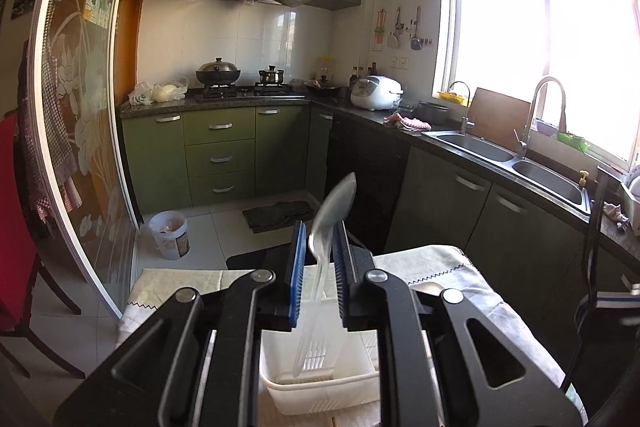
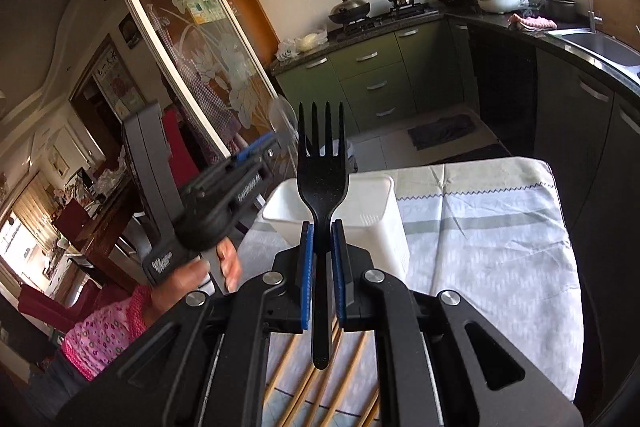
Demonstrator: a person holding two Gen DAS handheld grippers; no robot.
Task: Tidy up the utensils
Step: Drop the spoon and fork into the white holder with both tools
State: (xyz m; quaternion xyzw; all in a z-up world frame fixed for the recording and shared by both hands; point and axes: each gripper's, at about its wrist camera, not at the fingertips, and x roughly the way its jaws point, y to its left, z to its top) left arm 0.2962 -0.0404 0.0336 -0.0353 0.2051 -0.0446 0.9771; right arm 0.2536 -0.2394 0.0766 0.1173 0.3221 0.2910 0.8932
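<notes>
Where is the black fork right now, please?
In the right wrist view, the black fork stands upright, clamped in the right hand-held gripper, before the white container.

- Desk (image 2: 500, 251): covered by a pale patterned cloth (image 2: 480, 227) with a zigzag stitched line near its far edge.
- White plastic utensil holder (image 2: 372, 215): stood upright on the cloth, toward the far left part of the desk.
- Wooden chopsticks (image 2: 296, 379): laid on the cloth at the near edge, partly hidden.
</notes>
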